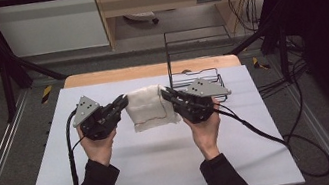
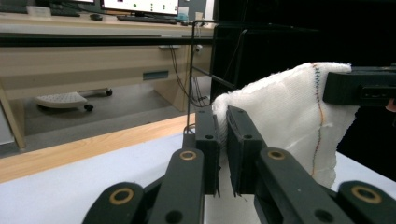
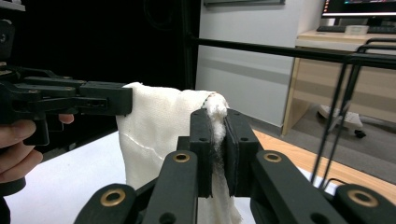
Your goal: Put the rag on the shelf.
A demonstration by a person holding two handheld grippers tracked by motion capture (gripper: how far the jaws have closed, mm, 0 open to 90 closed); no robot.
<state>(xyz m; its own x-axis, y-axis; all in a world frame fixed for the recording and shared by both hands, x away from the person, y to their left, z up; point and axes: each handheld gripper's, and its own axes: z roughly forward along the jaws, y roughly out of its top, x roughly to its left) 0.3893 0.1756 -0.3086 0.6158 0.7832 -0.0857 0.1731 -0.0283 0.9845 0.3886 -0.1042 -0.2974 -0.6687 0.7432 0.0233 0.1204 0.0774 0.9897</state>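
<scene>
High view, frame centre: left tool (image 1: pixel 121 102) and right tool (image 1: pixel 167 93) each clamp a top corner of the white towel (image 1: pixel 147 108). Thin bite; corner could slip if pulled apart.

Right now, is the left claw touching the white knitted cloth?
Touching. In the left gripper view, the left claw has its black jaws closed on a corner of the white knitted cloth, with no gap.

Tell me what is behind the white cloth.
Behind the white cloth stands a black wire rack on the table. The cloth covers the strip of table right behind it.
</scene>
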